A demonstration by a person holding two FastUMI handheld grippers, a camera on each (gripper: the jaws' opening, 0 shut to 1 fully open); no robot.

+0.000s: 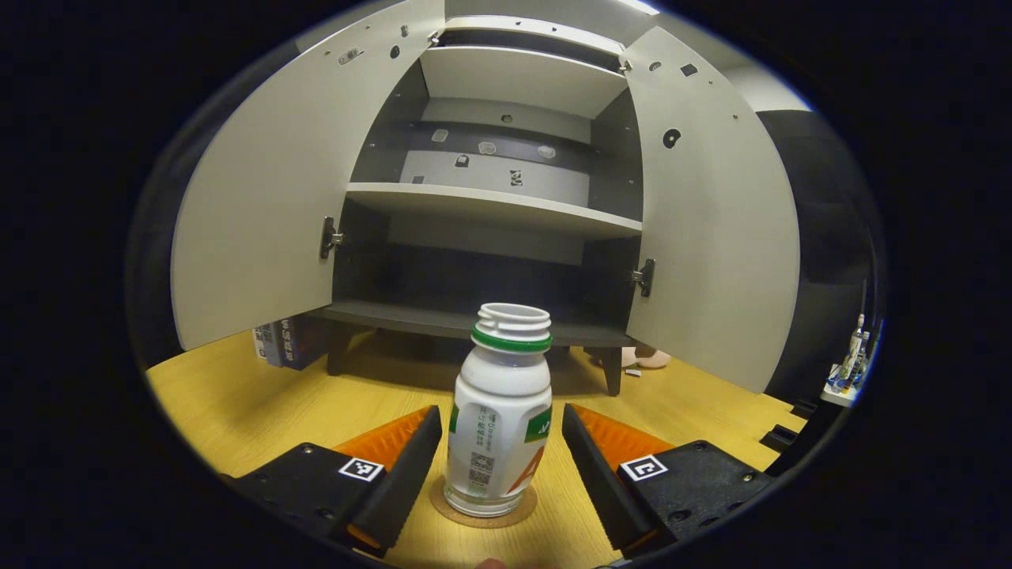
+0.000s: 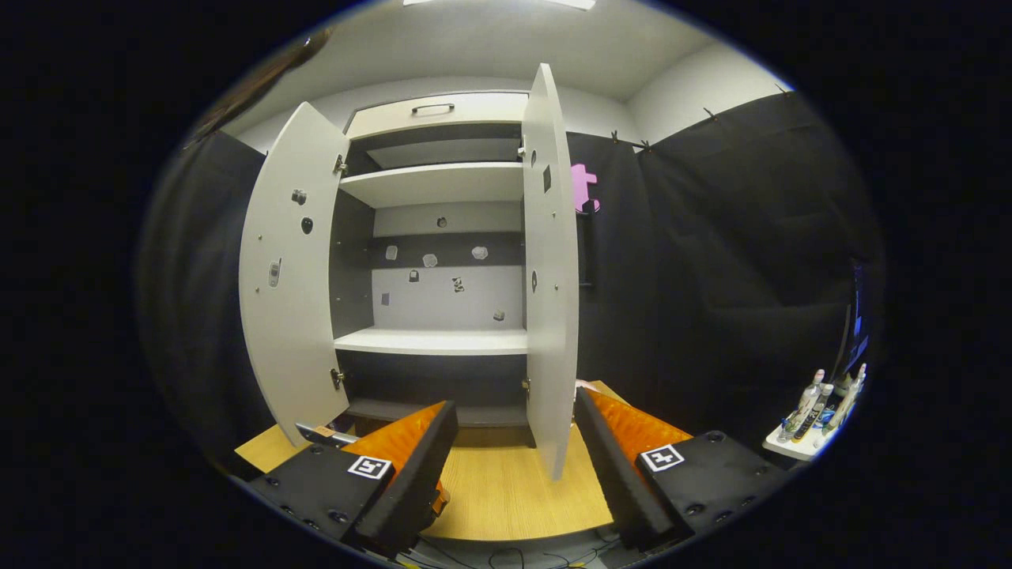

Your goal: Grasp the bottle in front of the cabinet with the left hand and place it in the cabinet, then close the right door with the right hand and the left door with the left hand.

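Between the spread-apart fingers of my left gripper (image 1: pixel 501 466), low in the frame, stands the bottle (image 1: pixel 500 415); I should squeeze its body evenly, keeping it upright, while my right gripper (image 2: pixel 514 466) waits unclenched, holding nothing.

white bottle (image 1: pixel 499 411) (green neck ring), pale grey cabinet (image 1: pixel 494 207) doors, yellow wood-grain table (image 1: pixel 237 411).

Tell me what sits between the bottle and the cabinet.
Left gripper view: only bare wooden tabletop lies between the bottle and the open cabinet.
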